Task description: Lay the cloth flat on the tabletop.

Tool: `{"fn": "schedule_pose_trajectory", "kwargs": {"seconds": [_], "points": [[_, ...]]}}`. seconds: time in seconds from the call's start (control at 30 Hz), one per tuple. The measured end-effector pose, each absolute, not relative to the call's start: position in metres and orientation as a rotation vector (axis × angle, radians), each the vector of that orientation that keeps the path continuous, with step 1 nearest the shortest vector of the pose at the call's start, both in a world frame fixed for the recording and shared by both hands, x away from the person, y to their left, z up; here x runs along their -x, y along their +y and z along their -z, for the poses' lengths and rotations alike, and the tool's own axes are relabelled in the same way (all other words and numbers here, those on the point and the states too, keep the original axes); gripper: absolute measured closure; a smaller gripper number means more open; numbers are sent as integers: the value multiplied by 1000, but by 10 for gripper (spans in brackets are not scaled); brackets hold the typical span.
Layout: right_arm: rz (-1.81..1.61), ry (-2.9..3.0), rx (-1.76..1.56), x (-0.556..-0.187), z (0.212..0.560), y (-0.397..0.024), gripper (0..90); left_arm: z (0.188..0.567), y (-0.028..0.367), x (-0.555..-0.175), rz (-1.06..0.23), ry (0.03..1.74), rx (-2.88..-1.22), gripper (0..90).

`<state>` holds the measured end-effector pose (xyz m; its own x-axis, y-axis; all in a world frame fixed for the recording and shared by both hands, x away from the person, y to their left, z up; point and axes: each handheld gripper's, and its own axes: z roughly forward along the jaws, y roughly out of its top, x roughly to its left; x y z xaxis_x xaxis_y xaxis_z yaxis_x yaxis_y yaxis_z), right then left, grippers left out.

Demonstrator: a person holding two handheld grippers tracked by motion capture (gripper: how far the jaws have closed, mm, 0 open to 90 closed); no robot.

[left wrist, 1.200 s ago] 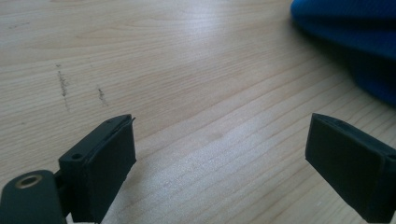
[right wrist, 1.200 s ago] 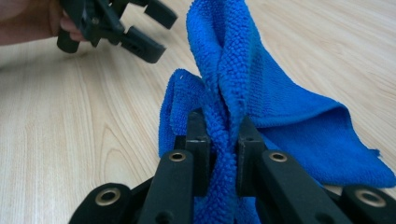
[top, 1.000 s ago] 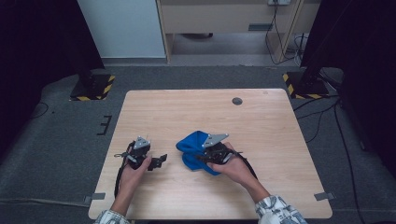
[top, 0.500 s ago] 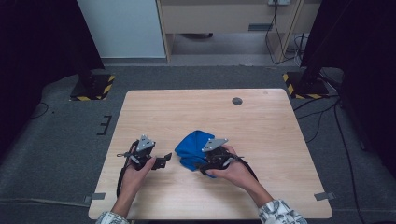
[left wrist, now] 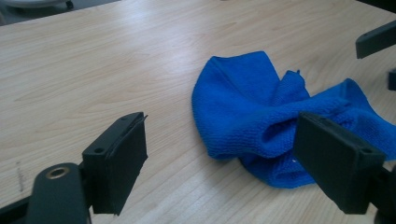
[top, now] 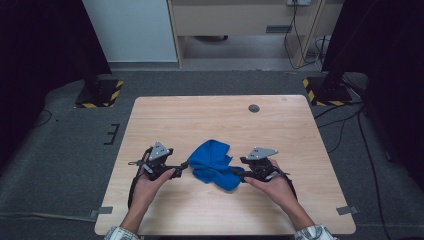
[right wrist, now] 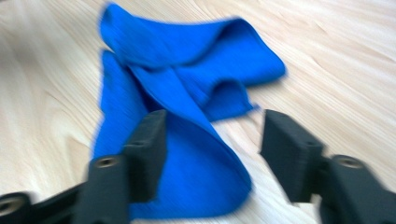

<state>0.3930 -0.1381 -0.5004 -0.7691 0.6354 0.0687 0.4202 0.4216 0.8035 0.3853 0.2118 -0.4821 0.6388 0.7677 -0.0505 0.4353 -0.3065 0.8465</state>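
A crumpled blue cloth [top: 214, 163] lies mid-bench [top: 210, 117], between two hand-held grippers. The left gripper [top: 183, 166] and right gripper [top: 235, 172] point inward at its edges, fingers open and empty. Likely step: approaching to grasp; next, each must close on an edge.

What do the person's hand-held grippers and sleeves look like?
Each hand-held gripper, left and right, is black with two blocky flat jaws and a grey three-cornered plate on top. A black cable trails from the left one. The sleeves are plaid.
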Motion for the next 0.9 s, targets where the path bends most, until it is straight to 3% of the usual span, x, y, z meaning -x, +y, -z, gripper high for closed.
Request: {"fn": "schedule_pose_trajectory", "kwargs": {"seconds": [0.03, 0.13, 0.27, 0.33, 0.37, 0.6, 0.9], "points": [[-1248, 2431, -932, -393, 503, -141, 501, 482, 210, -385, -460, 938, -1953, 178], [-1229, 2446, -964, -394, 508, -143, 525, 481, 205, -384, -464, 908, -1986, 198], [-1176, 2450, -988, -395, 516, -138, 431, 483, 203, -384, -450, 899, -1999, 206], [-1159, 2465, -992, -395, 520, -134, 432, 484, 202, -384, -442, 900, -2006, 206], [-1144, 2467, -991, -395, 521, -133, 451, 485, 201, -384, -440, 900, -2007, 206], [-1137, 2498, -967, -397, 523, -136, 842, 484, 195, -385, -413, 877, -2019, 217], [-1209, 2497, -954, -394, 517, -144, 875, 482, 181, -401, -386, 814, -2049, 205]]}}
